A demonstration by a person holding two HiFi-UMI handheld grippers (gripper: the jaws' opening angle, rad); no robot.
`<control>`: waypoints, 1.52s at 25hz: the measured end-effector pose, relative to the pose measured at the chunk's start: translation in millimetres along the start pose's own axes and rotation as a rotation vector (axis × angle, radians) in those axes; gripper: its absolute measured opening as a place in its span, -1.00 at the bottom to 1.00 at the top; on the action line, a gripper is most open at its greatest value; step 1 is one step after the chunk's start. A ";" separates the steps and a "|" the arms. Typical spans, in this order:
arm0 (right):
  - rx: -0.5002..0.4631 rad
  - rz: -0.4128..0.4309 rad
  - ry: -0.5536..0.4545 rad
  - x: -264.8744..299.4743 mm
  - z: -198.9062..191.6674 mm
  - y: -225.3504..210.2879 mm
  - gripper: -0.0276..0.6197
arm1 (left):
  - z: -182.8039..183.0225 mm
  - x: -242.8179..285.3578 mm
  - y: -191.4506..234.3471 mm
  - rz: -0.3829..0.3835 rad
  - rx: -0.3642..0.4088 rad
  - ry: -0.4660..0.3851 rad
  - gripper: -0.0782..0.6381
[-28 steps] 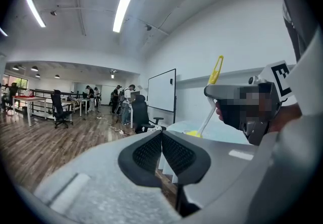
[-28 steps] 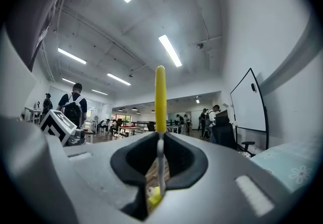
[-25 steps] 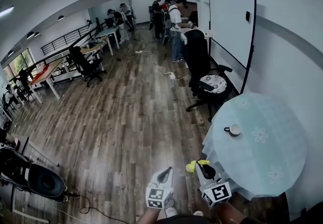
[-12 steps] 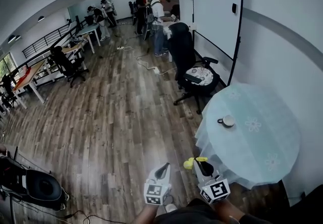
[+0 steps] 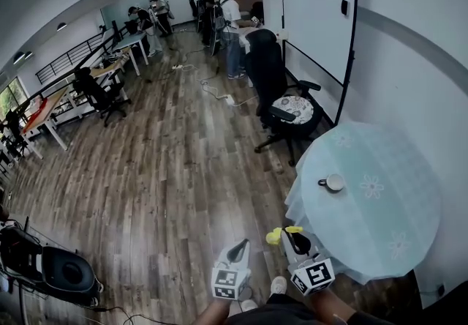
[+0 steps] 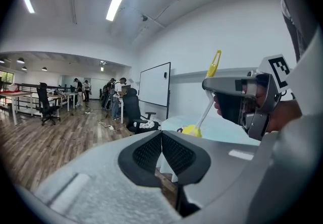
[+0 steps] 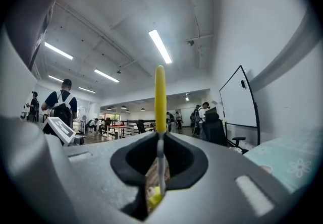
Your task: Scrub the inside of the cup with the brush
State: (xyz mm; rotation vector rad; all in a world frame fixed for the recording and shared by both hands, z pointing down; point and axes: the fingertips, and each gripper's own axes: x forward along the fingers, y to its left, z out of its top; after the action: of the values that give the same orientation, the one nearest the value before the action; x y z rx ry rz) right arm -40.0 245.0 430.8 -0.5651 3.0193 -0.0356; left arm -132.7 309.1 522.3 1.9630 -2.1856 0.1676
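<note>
The cup (image 5: 335, 183) sits near the left edge of the table (image 5: 395, 206), well apart from the brush (image 7: 160, 97) clamped in the right gripper (image 7: 160, 156), while the left gripper (image 6: 161, 143), jaws pressed together, holds nothing.

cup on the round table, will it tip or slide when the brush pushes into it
The cup seems short and wide-mouthed, so it probably won't tip easily. It stands loose on the tablecloth with nothing holding it, so it may well slide or bunch the cloth. Small as it looks, it is likely light.
</note>
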 end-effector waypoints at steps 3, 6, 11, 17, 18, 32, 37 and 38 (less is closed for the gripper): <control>0.009 0.014 -0.002 19.2 1.4 -30.4 -0.80 | 11.3 33.3 0.7 0.009 0.003 0.001 -0.76; 0.001 0.025 -0.003 37.9 7.2 -55.5 -0.80 | 18.1 61.4 5.5 0.024 0.006 0.011 -0.76; -0.013 0.029 -0.016 56.3 8.4 -99.3 -0.80 | 30.4 104.2 6.8 0.043 0.017 0.012 -0.76; 0.014 0.029 -0.013 61.9 3.0 -141.3 -0.80 | 34.6 138.8 0.1 0.059 0.033 0.039 -0.76; 0.016 0.026 -0.015 62.2 3.1 -148.3 -0.80 | 35.1 143.8 -2.4 0.057 0.037 0.044 -0.76; 0.024 -0.067 -0.025 96.9 0.2 -195.3 -0.80 | 51.7 214.5 2.9 -0.063 0.087 0.049 -0.76; 0.003 -0.168 -0.050 127.9 13.0 -202.3 -0.80 | 68.1 241.2 35.8 -0.132 0.103 0.023 -0.76; -0.004 -0.185 -0.052 134.6 15.6 -202.9 -0.80 | 72.5 245.8 43.5 -0.143 0.103 0.016 -0.76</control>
State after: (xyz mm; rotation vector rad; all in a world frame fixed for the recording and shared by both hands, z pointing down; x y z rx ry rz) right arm -90.9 7.0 413.8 -0.8297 2.9079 -0.0247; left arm -205.5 59.9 508.5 2.1559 -2.0555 0.2782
